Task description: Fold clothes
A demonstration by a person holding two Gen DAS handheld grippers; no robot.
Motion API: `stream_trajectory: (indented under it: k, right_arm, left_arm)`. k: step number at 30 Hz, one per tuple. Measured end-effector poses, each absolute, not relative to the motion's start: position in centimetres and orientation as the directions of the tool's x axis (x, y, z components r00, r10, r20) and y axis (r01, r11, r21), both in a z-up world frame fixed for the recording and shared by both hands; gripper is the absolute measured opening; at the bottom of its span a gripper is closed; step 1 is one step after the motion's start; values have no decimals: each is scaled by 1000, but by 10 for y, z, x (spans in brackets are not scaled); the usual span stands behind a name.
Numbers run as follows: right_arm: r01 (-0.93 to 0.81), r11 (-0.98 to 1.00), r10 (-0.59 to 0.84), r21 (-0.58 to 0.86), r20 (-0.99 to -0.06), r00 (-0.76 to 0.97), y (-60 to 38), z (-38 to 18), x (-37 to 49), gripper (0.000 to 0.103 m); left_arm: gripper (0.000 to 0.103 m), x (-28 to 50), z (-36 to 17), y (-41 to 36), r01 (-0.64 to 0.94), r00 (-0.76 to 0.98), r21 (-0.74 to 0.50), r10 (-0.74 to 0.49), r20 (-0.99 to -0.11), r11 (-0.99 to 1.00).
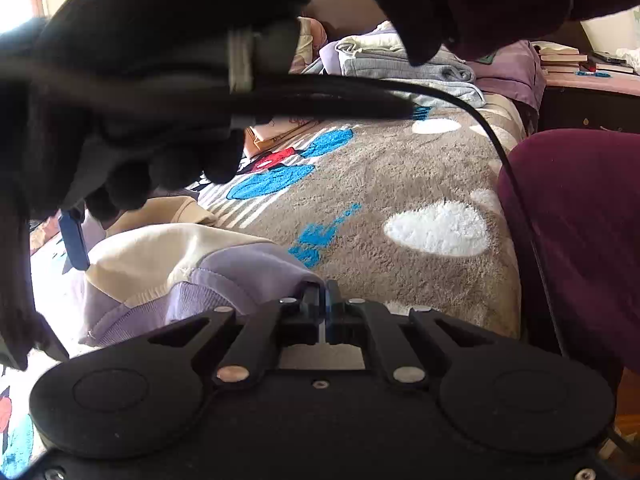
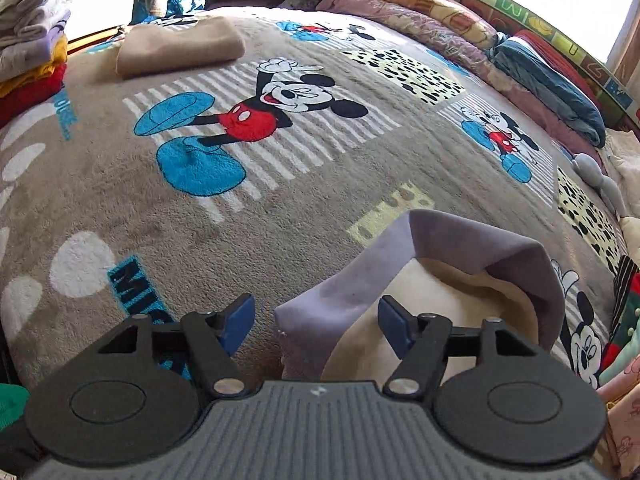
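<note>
On the bed (image 2: pixel 120 184), near its front edge and well short of the Mickey print (image 2: pixel 276 100) at the middle of the blanket, a lilac and cream garment (image 2: pixel 472 256) was seen lying bunched, its lilac band folded over the cream body. From the left wrist view, the left hand-held gripper (image 1: pixel 323 294) was seen pressed together on a lilac fold of that garment (image 1: pixel 224 264), the cloth being pinched right at the tips. The right hand-held gripper (image 2: pixel 316 320) was seen spread, nothing being caught between its blue pads (image 2: pixel 240 320); a lilac corner lay under the gap, while the right pad stood over the cream part. A gloved hand (image 1: pixel 132 92) and a cable (image 1: pixel 492 136) were shown above the garment in the left view. A folded tan piece (image 2: pixel 180 46) was laid beyond the Mickey print, and stacked clothes (image 2: pixel 32 40) were seen at the far left edge of the bed.

The step in hand was judged to be the taking up of a second hold, so that the garment could be spread flat. For the next move, the right pads would need to be lowered onto the lilac corner and closed, the left pinch being kept firm meanwhile.
</note>
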State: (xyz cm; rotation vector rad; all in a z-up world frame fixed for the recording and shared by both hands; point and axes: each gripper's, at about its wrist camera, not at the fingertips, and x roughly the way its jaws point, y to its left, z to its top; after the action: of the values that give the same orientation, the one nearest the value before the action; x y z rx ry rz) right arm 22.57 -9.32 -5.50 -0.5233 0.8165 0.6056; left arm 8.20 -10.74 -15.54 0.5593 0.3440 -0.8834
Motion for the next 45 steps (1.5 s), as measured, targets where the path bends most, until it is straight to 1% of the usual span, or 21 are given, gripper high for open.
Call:
stream_trajectory:
  k: [1, 7, 9, 10, 11, 17, 20, 23, 24, 25, 29, 32, 36, 37, 42, 45]
  right_arm:
    - [-675, 705, 268, -216, -800, 536, -86, -59, 226, 75]
    - [-682, 650, 136, -335, -832, 539, -49, -85, 226, 72]
    - [-674, 617, 78, -405, -822, 565, -45, -90, 225, 61]
    - [-669, 599, 49, -440, -814, 578, -44, -93, 224, 40]
    - [-654, 610, 42, -448, -805, 591, -49, -87, 225, 30]
    - [-521, 717, 12, -463, -739, 673, -96, -50, 229, 30]
    - [-443, 820, 53, -363, -722, 690, -131, -29, 231, 30]
    - [-356, 913, 110, -199, -720, 685, -171, -17, 237, 30]
    - [-325, 935, 129, -141, -718, 684, -185, -13, 239, 29]
    - [-309, 946, 145, -102, -718, 681, -195, -12, 240, 25]
    - [-242, 969, 208, 51, -697, 687, -230, -11, 238, 20]
    - [-173, 952, 298, 253, -634, 714, -262, -8, 235, 17]
    - [-100, 864, 381, 493, -512, 770, -306, -3, 226, 15]
    - [-93, 824, 407, 559, -470, 783, -318, -2, 225, 15]
    - [-69, 669, 439, 740, -319, 840, -354, -2, 209, 14]
    - [-95, 580, 448, 809, -219, 867, -368, 2, 195, 14]
  left_arm:
    - [0, 82, -154, -107, 803, 593, 313, -630, -501, 508]
    - [0, 84, -150, -107, 803, 592, 301, -630, -504, 514]
    - [0, 85, -149, -107, 803, 592, 297, -630, -503, 517]
    - [0, 85, -148, -107, 802, 593, 296, -629, -502, 519]
    - [0, 86, -147, -107, 800, 595, 296, -628, -502, 522]
    - [0, 91, -139, -108, 794, 602, 284, -627, -495, 538]
    - [0, 93, -136, -109, 790, 606, 280, -625, -493, 545]
    - [0, 94, -136, -106, 786, 611, 279, -623, -489, 552]
    - [0, 94, -137, -106, 784, 613, 277, -623, -486, 555]
    - [0, 95, -137, -105, 783, 614, 270, -624, -483, 560]
    - [0, 98, -138, -100, 771, 625, 243, -626, -467, 589]
    - [0, 101, -132, -92, 753, 644, 217, -627, -439, 622]
    - [0, 104, -120, -84, 717, 685, 198, -620, -382, 669]
    - [0, 105, -116, -80, 702, 700, 196, -614, -365, 684]
    - [0, 110, -90, -54, 595, 796, 180, -544, -266, 783]
    - [0, 110, -70, -33, 513, 852, 147, -480, -208, 846]
